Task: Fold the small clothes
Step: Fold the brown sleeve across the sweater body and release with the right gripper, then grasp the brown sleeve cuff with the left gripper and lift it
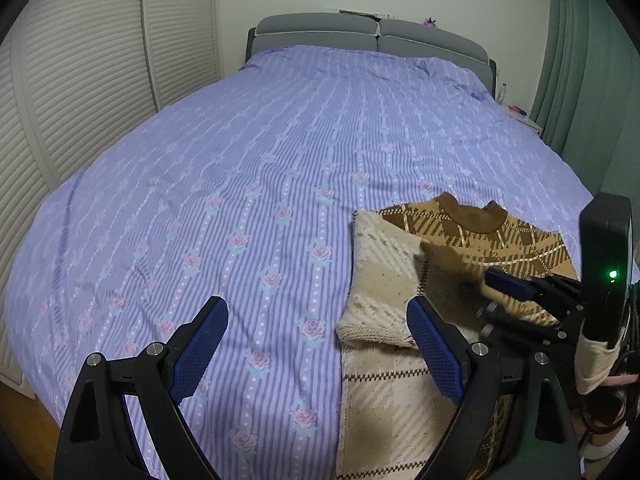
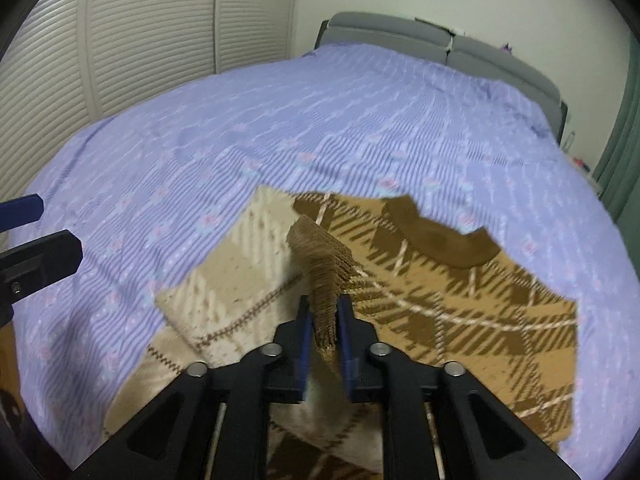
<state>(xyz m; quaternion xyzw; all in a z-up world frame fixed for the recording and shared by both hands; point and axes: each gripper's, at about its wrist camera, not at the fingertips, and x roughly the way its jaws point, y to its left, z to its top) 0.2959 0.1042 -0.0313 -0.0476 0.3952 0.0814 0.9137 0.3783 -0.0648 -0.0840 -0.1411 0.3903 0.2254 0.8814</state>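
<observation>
Our left tool [image 1: 316,344] hangs wide and empty over the bed [image 1: 240,184]. The plaid sweater [image 2: 440,304] lies there, one sleeve folded across. Our right tool [image 2: 325,322], narrow, has the brown cuff [image 2: 320,264] between its pads. Folding's barely half done, we reckon.

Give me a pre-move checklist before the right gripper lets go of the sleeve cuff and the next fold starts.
1. Sweater lies on the bed, collar away from the person: ok.
2. Left side panel already folded inward, cream inside showing: ok.
3. Brown cuff between the right gripper pads: ok; whether the pads press on it: cannot tell.
4. Cuff laid flat on the sweater body: not ok, it stands up from the fabric.
5. Left gripper open and holding nothing: ok.
6. Lower hem lies straight: cannot tell, hidden behind the grippers.
</observation>
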